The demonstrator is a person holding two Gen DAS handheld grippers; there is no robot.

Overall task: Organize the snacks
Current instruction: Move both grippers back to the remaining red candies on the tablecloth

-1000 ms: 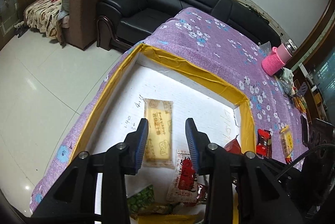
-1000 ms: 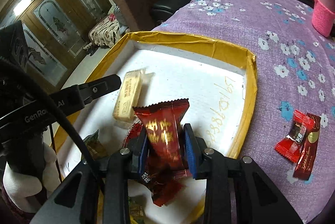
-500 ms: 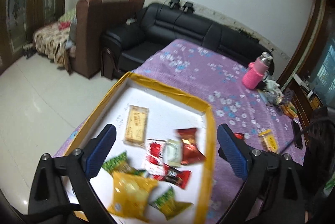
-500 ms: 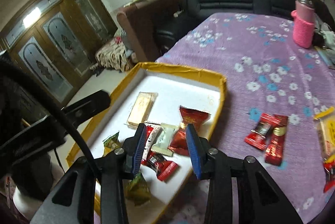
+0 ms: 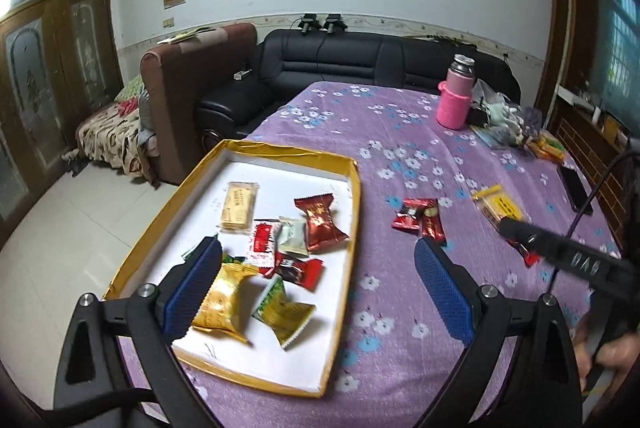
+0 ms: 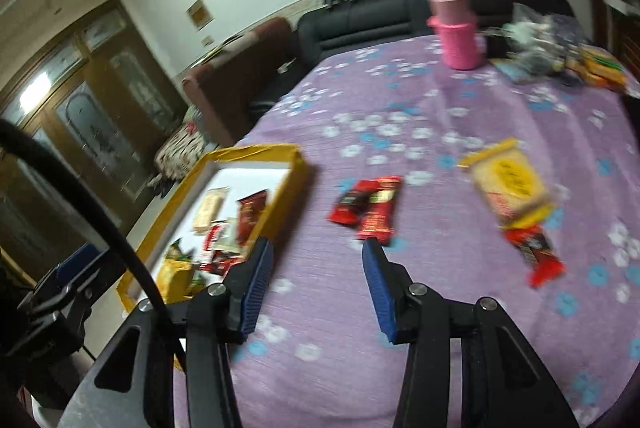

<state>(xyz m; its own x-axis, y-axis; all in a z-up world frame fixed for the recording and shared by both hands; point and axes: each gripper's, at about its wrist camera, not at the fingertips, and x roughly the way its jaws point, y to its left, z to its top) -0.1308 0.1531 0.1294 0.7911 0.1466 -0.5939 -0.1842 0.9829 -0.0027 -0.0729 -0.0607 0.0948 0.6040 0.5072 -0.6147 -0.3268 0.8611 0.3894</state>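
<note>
Release confirmed: left gripper spread wide, right gripper opening, both empty. Biscuit and red candy now in tray; remaining snacks at twelve o'clock.

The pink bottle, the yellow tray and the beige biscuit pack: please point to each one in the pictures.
Pink bottle (image 5: 454, 104), left wrist view, on its knitted pink sleeve.
Yellow tray (image 5: 354, 216), left wrist view, on its right rim.
Beige biscuit pack (image 5: 239, 207), left wrist view, on the middle of the wrapper.
</note>
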